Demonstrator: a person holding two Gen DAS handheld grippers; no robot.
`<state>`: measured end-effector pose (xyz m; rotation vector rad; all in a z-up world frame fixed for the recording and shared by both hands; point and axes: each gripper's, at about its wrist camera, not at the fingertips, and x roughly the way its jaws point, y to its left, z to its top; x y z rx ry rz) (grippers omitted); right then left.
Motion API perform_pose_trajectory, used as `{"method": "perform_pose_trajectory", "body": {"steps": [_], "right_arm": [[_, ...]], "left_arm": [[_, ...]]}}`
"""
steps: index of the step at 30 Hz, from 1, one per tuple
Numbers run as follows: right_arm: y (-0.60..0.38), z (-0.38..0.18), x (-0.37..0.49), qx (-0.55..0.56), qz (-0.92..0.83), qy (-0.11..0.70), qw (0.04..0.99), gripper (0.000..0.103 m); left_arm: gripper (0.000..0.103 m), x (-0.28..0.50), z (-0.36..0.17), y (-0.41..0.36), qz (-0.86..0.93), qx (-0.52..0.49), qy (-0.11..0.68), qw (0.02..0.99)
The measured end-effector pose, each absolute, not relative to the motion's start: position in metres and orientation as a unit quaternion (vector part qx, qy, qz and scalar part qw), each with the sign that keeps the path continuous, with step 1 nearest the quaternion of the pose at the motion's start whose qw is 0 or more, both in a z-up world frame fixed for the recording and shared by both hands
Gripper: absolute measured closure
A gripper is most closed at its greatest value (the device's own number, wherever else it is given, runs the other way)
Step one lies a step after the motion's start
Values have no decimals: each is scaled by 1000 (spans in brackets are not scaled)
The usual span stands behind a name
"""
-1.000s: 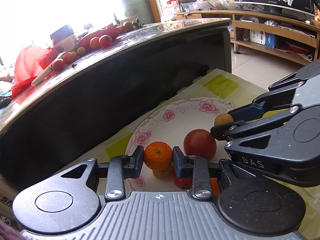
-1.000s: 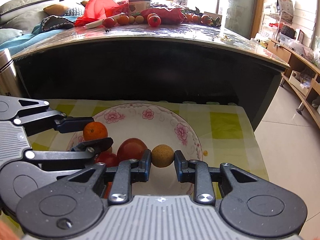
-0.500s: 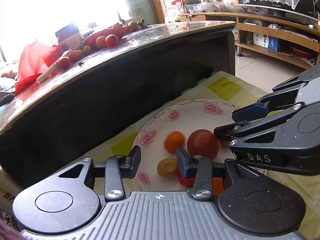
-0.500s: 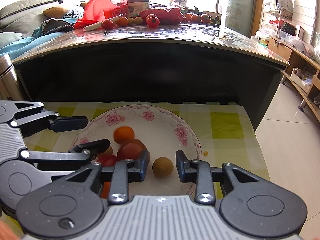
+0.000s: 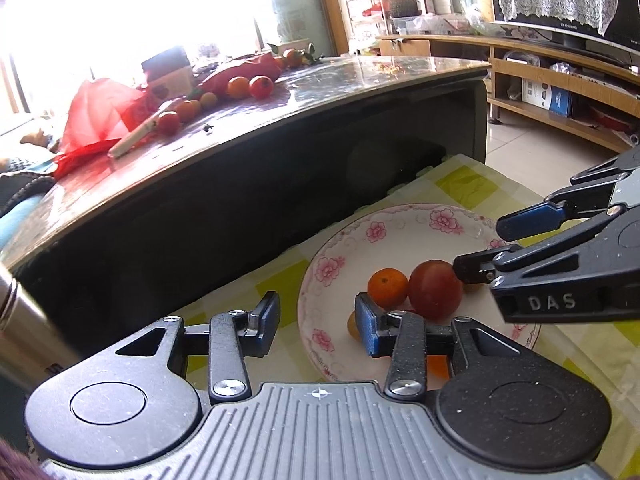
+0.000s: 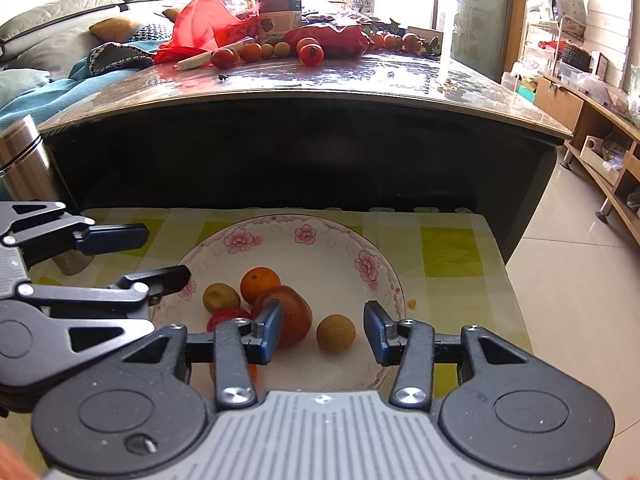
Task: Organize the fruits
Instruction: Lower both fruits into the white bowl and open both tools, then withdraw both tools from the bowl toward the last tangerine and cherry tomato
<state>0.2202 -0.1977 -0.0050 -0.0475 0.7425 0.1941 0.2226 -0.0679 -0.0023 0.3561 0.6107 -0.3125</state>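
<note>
a dark glossy counter [image 6: 304, 92] with loose fruit and a red bag [image 6: 200, 24] looms behind a low surface under a yellow checked cloth [image 6: 444, 244]. on it the flowered plate [image 6: 320, 236] holds an orange [image 6: 260, 283], a red tomato [image 6: 294, 312] and a brown longan [image 6: 335, 333]. left gripper [image 5: 316, 314] and right gripper [image 6: 323, 332] hover, jaws apart and empty; a steel flask [image 6: 22, 160] stands left

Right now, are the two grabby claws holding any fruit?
Left gripper: open, holding nothing.
Right gripper: open, holding nothing; the small brown fruit lies loose on the plate between its fingers.
</note>
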Motion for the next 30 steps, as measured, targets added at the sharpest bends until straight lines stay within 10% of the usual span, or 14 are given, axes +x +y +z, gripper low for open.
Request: {"method": "perform_pose_trajectory", "body": {"steps": [30], "right_arm": [[-151,-15,147,14,183,425,886,54]], "left_arm": [[45,163,-12,0,-140,170,340,914]]}}
